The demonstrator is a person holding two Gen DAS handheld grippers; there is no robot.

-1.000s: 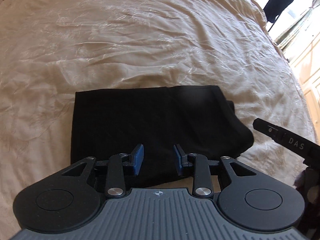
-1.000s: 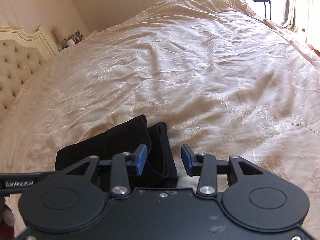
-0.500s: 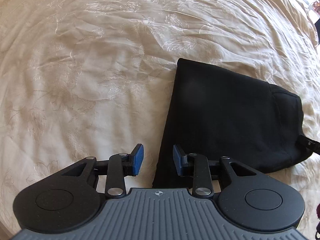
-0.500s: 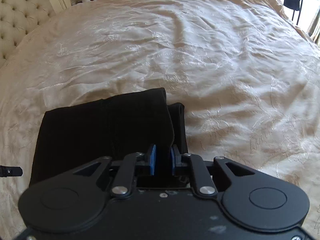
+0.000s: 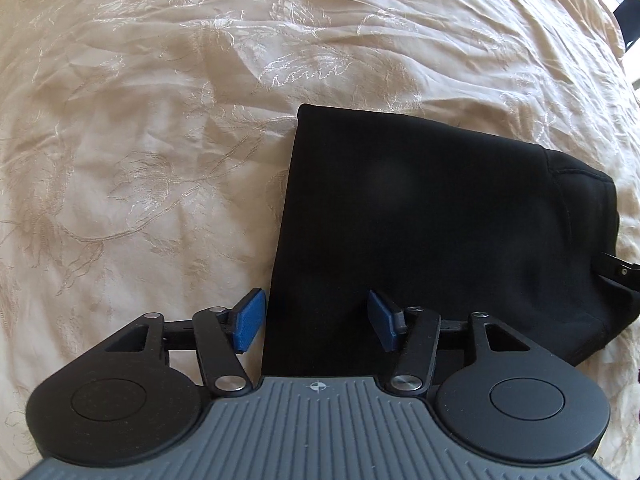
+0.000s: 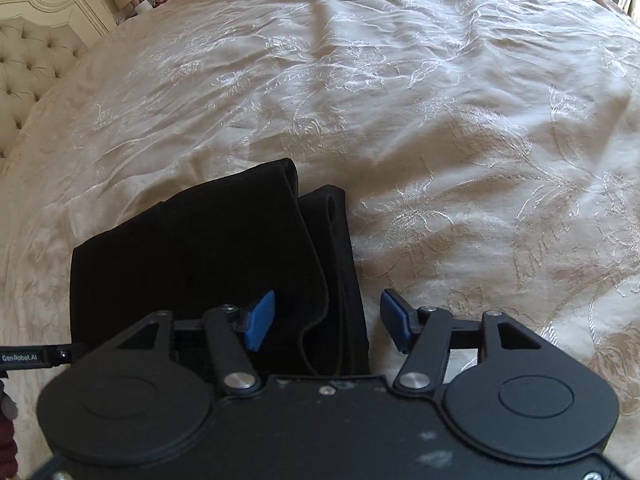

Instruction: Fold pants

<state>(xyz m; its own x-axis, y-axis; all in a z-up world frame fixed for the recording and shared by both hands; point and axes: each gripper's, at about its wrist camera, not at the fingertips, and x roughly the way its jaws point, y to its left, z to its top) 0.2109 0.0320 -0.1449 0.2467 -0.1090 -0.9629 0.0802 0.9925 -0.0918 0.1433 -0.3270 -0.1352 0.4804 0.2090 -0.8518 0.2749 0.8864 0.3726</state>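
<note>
Already, the black soft-fabric pants (image 5: 440, 232) lie folded into a compact, several-layered rectangle on the cream embroidered bedspread (image 5: 140, 140), so most of the work looks done.

Your left gripper (image 5: 314, 320) has its blue-padded fingers spread apart, one pad over the bedspread just beside the bundle's left folded edge and the other over the black cloth; it is pinching nothing. Your right gripper (image 6: 328, 320) is spread too, its left pad over the top layer and its right pad over bare bedspread, straddling the bundle's right end without gripping it.

From the left wrist view, the left edge is a clean, straight fold. The right end is less tidy: in the right wrist view the top layer stops short, and a narrower band of the lower layers, with what looks like a rolled hem or waistband, sticks out beside it. The layers there are not flush.

What seems left, then, is either one more fold across the rectangle to halve it, or simply squaring up that offset end and smoothing the top. Whether another fold is wanted, you cannot tell from here. If you do take it, catch all layers at that stepped end, or the lower band will slip out.
</note>
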